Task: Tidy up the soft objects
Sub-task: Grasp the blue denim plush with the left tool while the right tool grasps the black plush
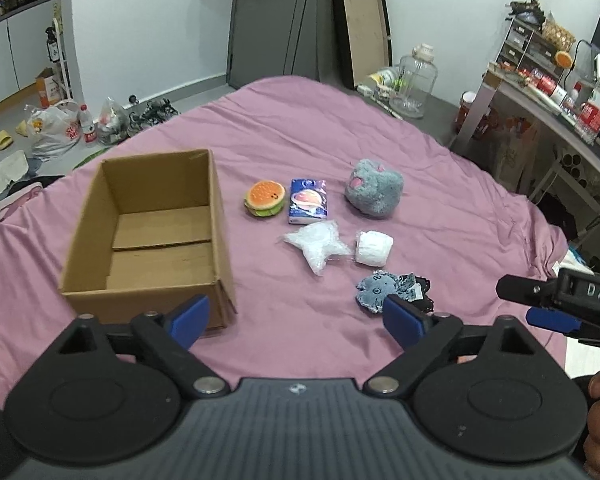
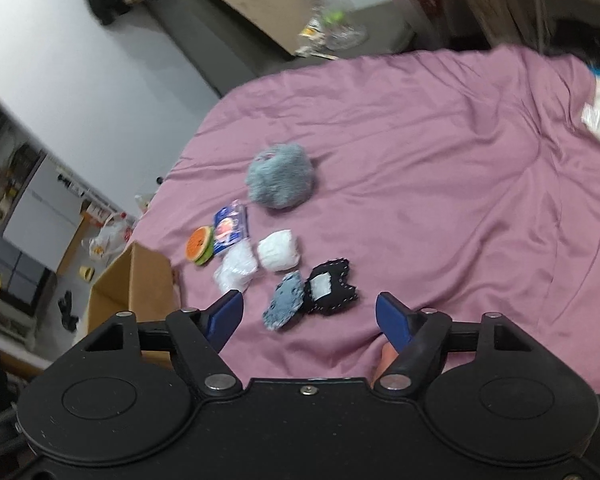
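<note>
An open, empty cardboard box (image 1: 148,232) sits on the pink bedsheet (image 1: 300,140). To its right lie a burger plush (image 1: 264,199), a blue tissue pack (image 1: 307,201), a grey fluffy plush (image 1: 374,189), a clear plastic bag (image 1: 318,246), a white rolled cloth (image 1: 374,248), and a denim patch (image 1: 376,290) beside a black pouch (image 1: 420,294). My left gripper (image 1: 296,320) is open and empty, above the sheet near the box's front right corner. My right gripper (image 2: 310,318) is open and empty, just short of the denim patch (image 2: 286,300) and black pouch (image 2: 332,288). The right gripper also shows at the right edge of the left wrist view (image 1: 556,308).
The bed's far edge drops to a floor with bags and bottles (image 1: 60,124). A large clear jar (image 1: 414,80) stands beyond the bed. A cluttered desk (image 1: 548,92) is at the right. The sheet (image 2: 460,180) right of the objects is bare.
</note>
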A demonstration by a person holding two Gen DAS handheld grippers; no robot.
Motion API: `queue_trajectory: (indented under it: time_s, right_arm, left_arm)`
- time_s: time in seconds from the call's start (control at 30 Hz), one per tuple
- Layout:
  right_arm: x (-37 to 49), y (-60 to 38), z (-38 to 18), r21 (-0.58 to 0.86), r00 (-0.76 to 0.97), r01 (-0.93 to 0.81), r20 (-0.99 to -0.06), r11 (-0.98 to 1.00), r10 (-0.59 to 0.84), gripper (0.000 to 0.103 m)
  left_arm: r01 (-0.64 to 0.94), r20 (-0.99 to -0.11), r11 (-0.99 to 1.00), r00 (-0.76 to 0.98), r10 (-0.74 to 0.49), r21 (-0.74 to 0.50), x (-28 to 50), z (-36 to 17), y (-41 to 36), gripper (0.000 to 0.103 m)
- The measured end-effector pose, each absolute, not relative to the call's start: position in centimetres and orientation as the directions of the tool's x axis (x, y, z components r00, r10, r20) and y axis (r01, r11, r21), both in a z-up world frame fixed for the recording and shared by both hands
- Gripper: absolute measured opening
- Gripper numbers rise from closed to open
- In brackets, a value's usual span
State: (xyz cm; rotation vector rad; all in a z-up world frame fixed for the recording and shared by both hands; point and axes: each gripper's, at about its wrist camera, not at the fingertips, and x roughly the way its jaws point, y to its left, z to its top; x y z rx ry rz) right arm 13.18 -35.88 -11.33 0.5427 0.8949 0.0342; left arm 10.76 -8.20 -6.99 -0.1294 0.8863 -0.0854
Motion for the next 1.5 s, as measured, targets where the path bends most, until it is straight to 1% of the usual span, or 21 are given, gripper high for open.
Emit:
queue_trajectory:
  time_s: [0.27, 0.33, 0.4, 0.53, 0.73, 0.83, 1.23, 1.4, 1.47, 1.5]
  right_arm:
    - [16.4, -37.1, -14.4, 0.526, 0.604, 0.253, -0.742, 0.812, 0.292, 0.067]
    - [17.3, -37.1, -15.2, 0.526, 0.588, 0.260, -0.752, 0.810, 0.299, 0.065]
    - [18.0, -37.2, -15.9, 0.533, 0.573, 0.273, -0.759, 0.801, 0.309, 0.064]
    - [19.9, -37.7, -18.1, 0.539, 0.528, 0.317, -0.784, 0.781, 0.327, 0.058]
    - [21.8, -37.7, -20.3, 0.525, 0.475, 0.345, -0.813, 0.778, 0.337, 0.058]
    - [22.2, -38.1, -21.5, 0.560, 0.453, 0.370, -0.805, 0.741, 0.383, 0.058]
    - [22.8, -38.5, -22.5, 0.559, 0.438, 0.405, -0.813, 0.724, 0.383, 0.058]
    - [23.1, -38.3, -22.7, 0.565, 0.432, 0.396, -0.810, 0.724, 0.395, 0.058]
    - [23.2, -38.0, -22.7, 0.564, 0.429, 0.384, -0.810, 0.731, 0.400, 0.058]
    - [23.2, -37.9, -22.7, 0.562, 0.428, 0.377, -0.811, 0.736, 0.400, 0.058]
  left_arm:
    - [0.021, -0.802, 0.986, 0.579, -0.148, -0.167, 13.9, -9.5, -10.0, 0.079]
    - [0.010, -0.810, 0.984, 0.566, -0.153, -0.178, 14.6, -10.1, -10.3, 0.074]
    - [0.002, -0.815, 0.981, 0.556, -0.161, -0.192, 15.3, -10.8, -10.6, 0.071]
    - [-0.011, -0.826, 0.975, 0.533, -0.183, -0.223, 16.9, -12.1, -11.3, 0.068]
    - [-0.031, -0.849, 0.965, 0.485, -0.212, -0.259, 19.1, -14.4, -12.7, 0.063]
    - [-0.045, -0.859, 0.958, 0.457, -0.233, -0.284, 19.9, -15.6, -13.1, 0.059]
    - [-0.077, -0.873, 0.924, 0.365, -0.323, -0.374, 22.2, -19.4, -15.4, 0.058]
    - [-0.091, -0.874, 0.919, 0.356, -0.330, -0.384, 22.4, -20.4, -16.0, 0.058]
    - [-0.102, -0.873, 0.919, 0.367, -0.322, -0.381, 22.3, -20.4, -16.0, 0.047]
    - [-0.104, -0.870, 0.917, 0.370, -0.325, -0.386, 22.2, -20.3, -15.9, 0.038]
